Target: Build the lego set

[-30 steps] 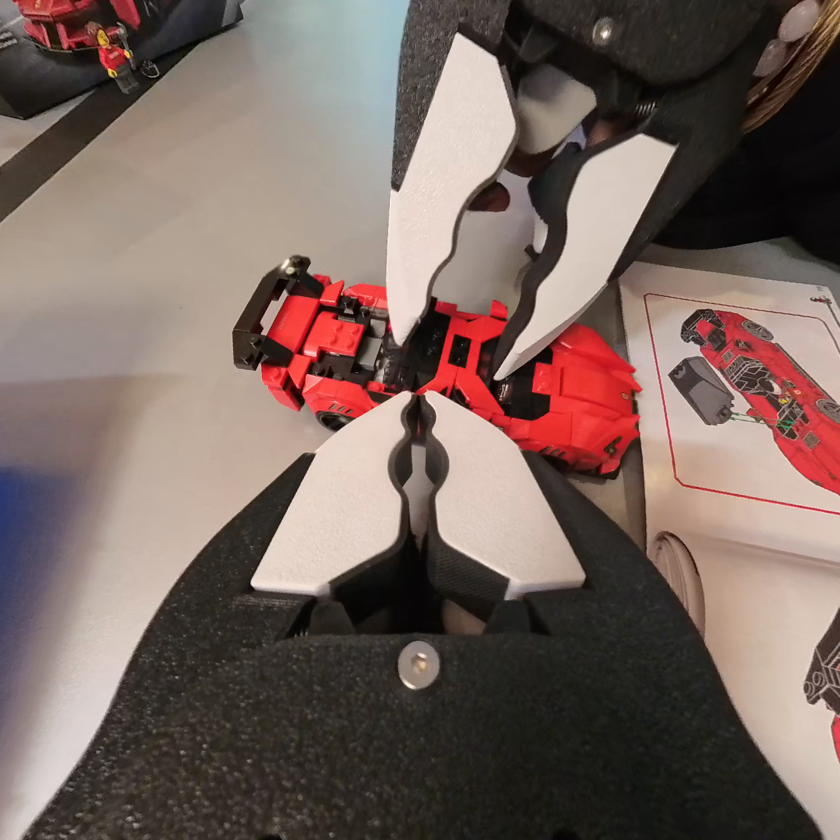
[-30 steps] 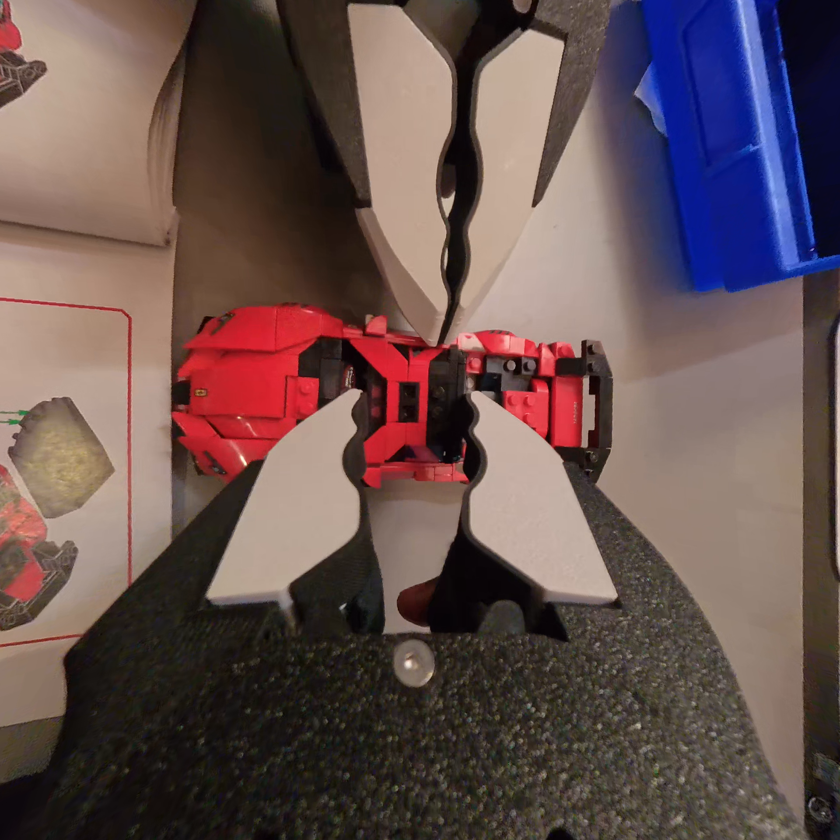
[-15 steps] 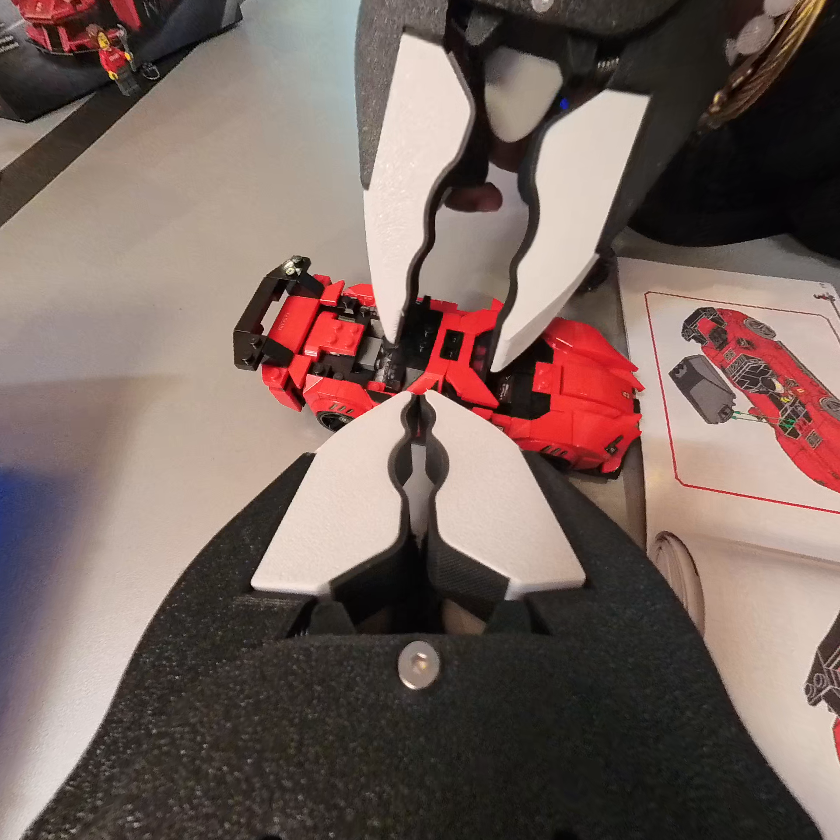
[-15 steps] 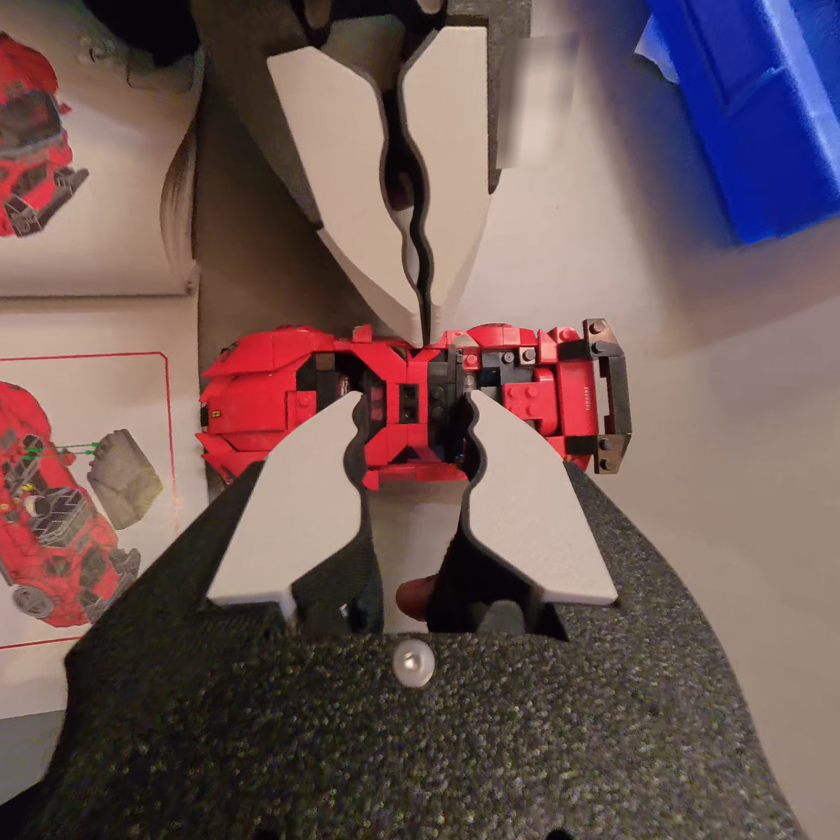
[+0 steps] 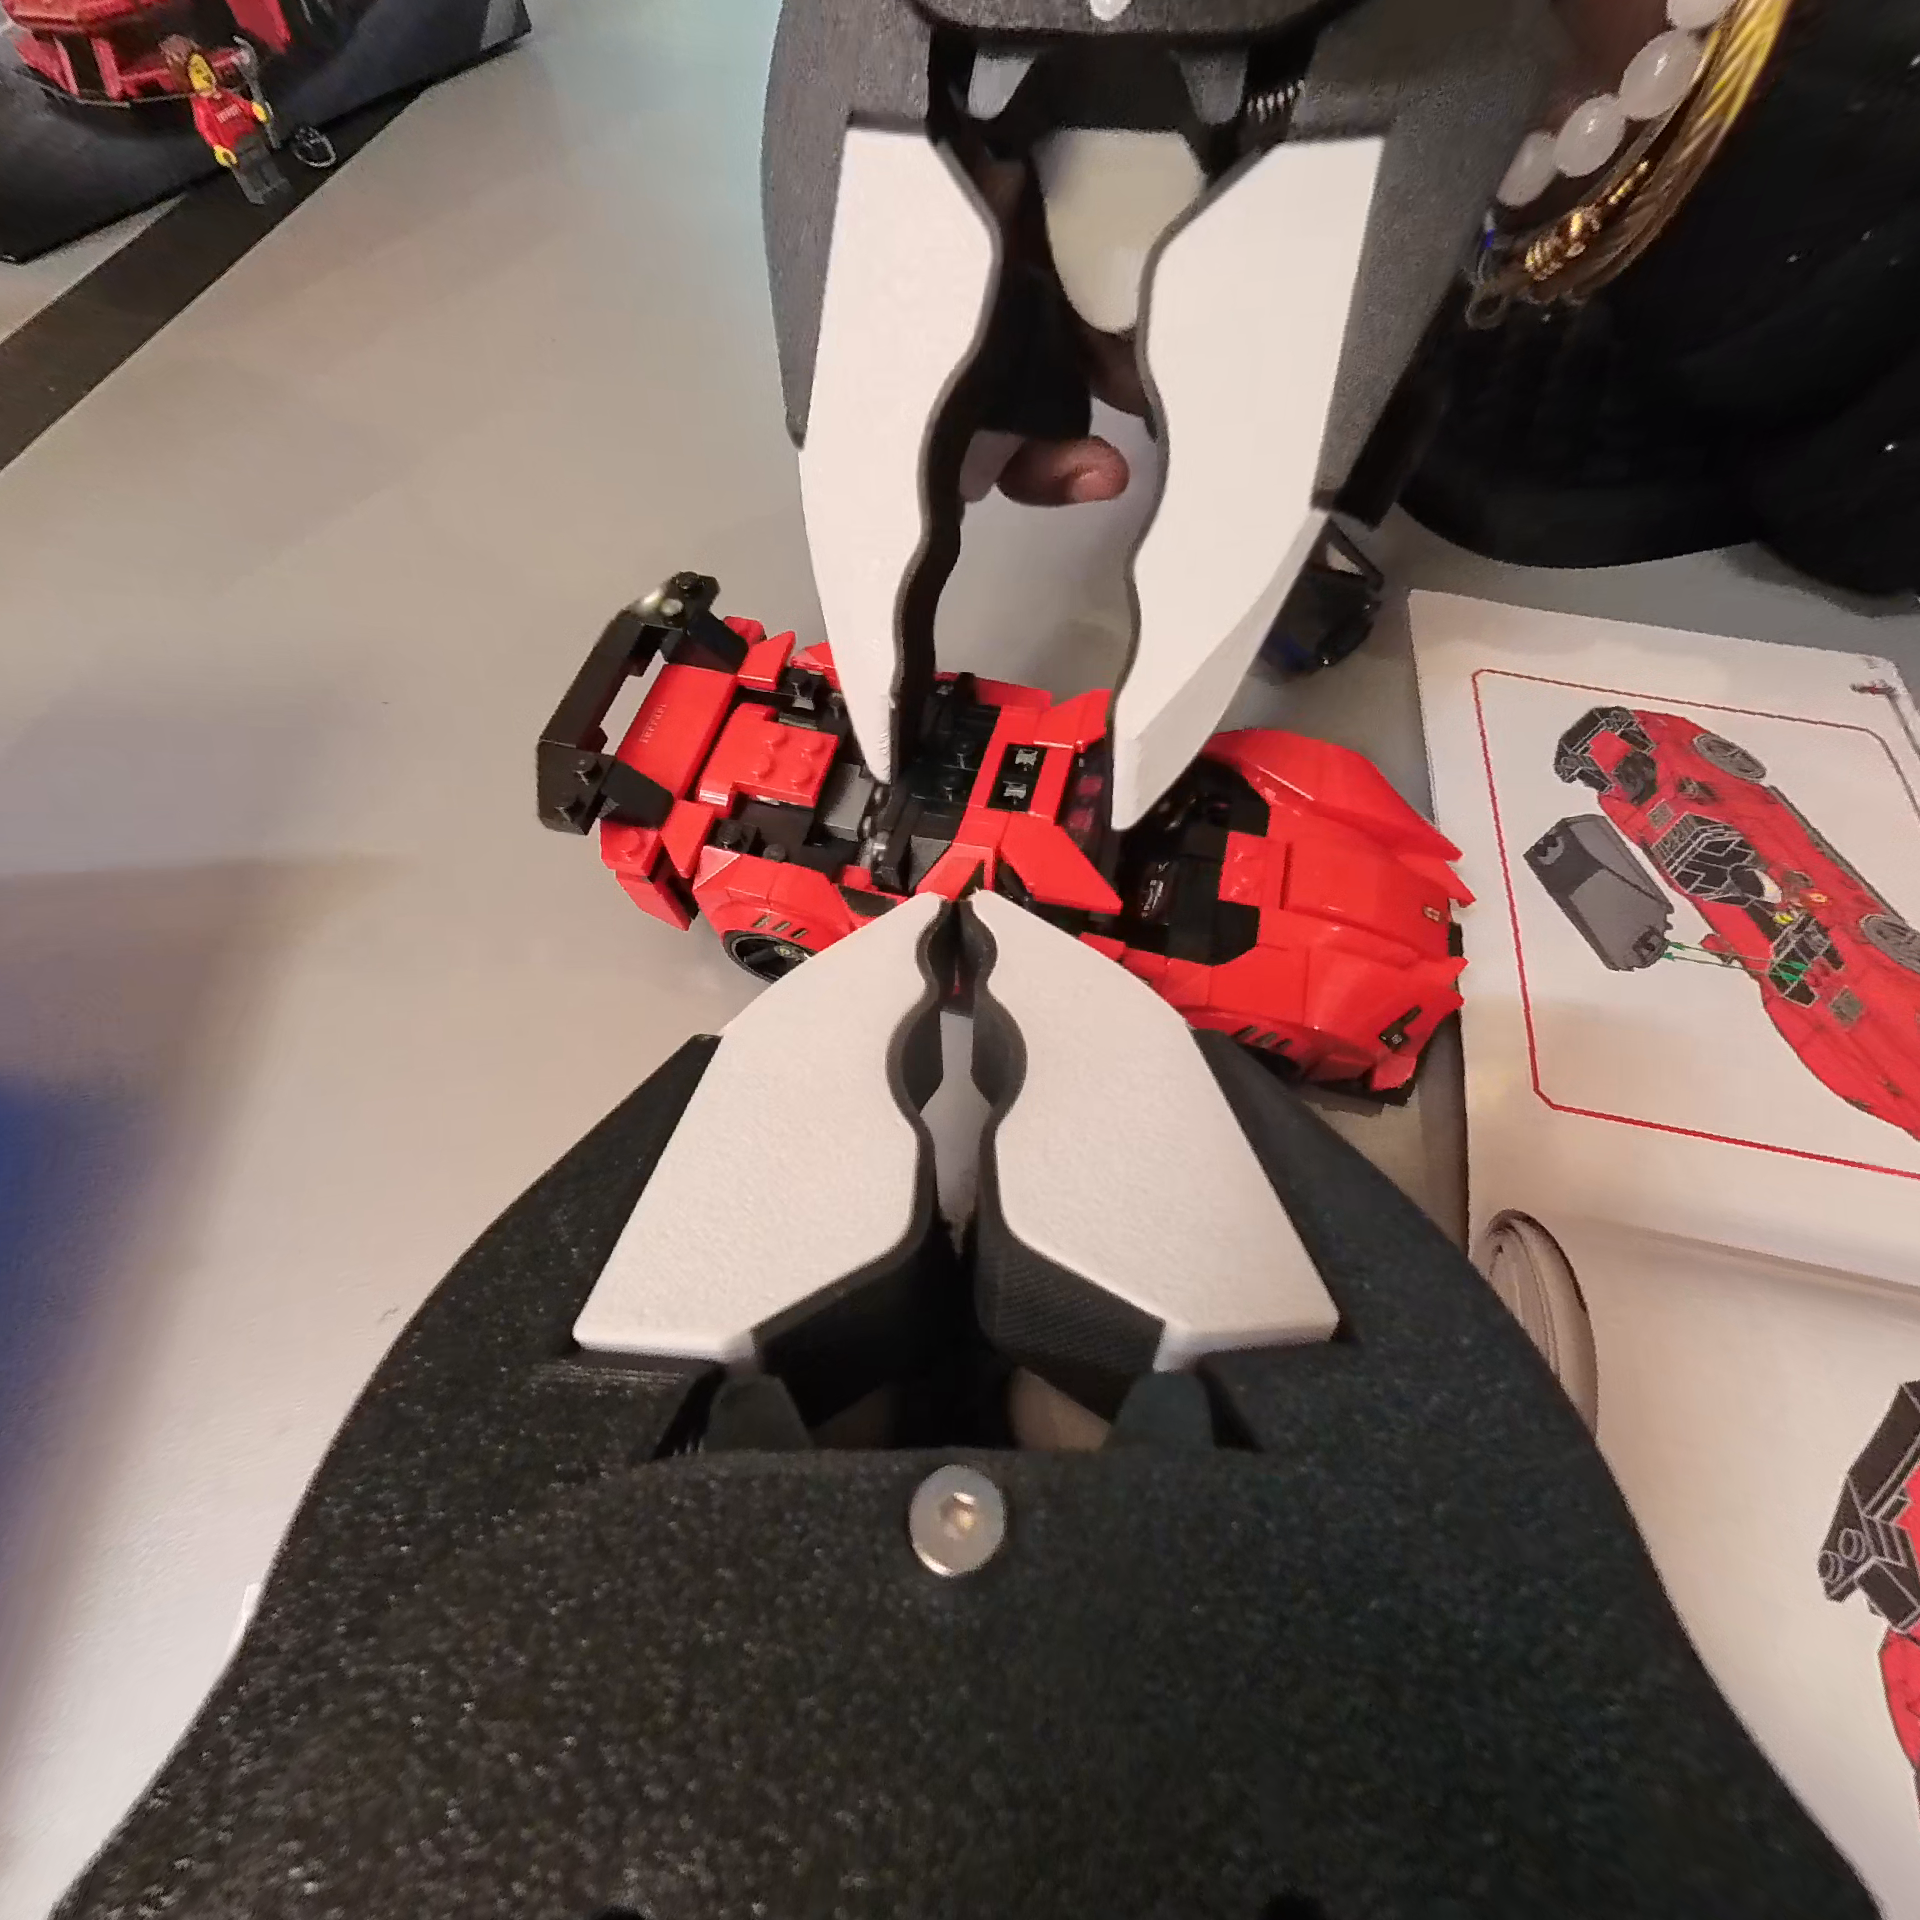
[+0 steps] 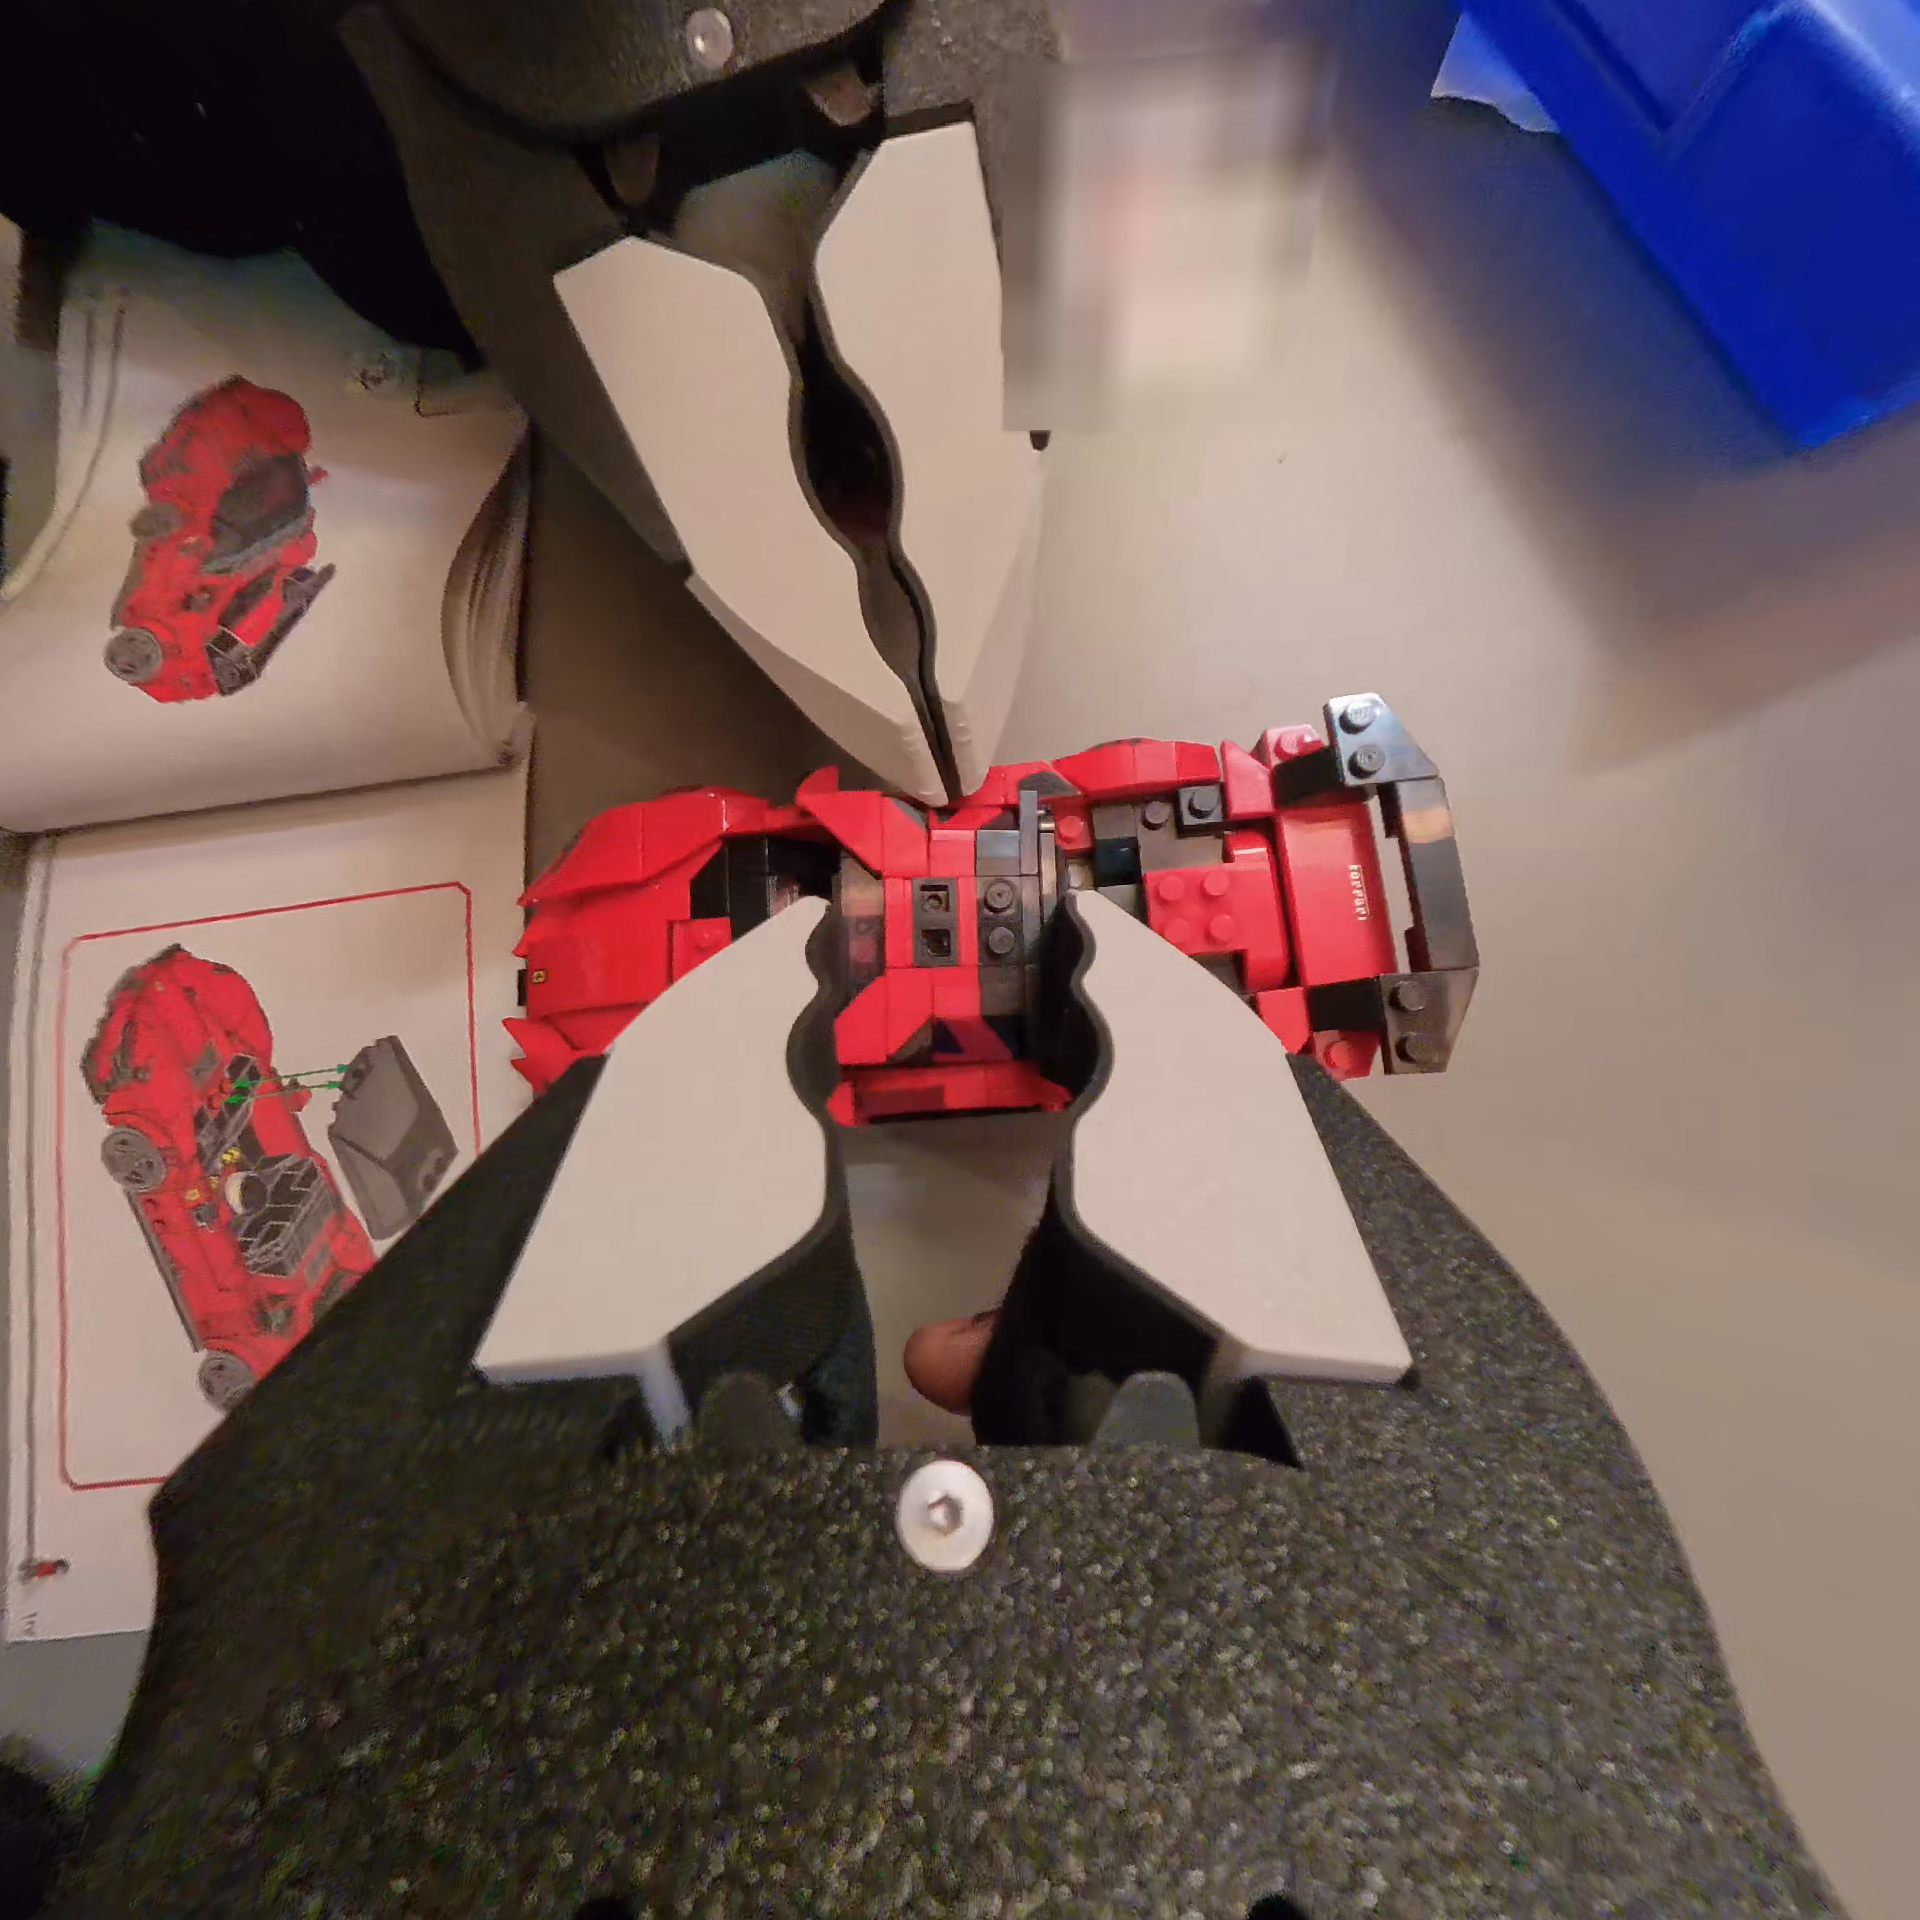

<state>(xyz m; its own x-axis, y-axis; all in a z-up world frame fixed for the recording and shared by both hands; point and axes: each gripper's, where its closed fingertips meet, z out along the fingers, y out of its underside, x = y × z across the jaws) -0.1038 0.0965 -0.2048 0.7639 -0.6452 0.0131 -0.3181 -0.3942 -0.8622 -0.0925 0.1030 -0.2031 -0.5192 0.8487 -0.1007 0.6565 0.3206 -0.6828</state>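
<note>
Lego car (image 6: pixel 1278 914), lengthwise across view, spoiler right

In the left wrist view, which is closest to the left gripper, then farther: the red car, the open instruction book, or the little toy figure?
From the left gripper:
1. Red car, right at its shut jaws.
2. Instruction book, off to the right.
3. Toy figure, far away at the top-left corner.

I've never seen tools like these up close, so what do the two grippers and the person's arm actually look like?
Both grippers match: the left gripper and right gripper have rough, speckled black bodies with a silver screw in the middle, and two pale grey fingers with wavy black inner edges. No cables show. One wrist wears a white bead bracelet and gold bangles, beside dark clothing.
</note>
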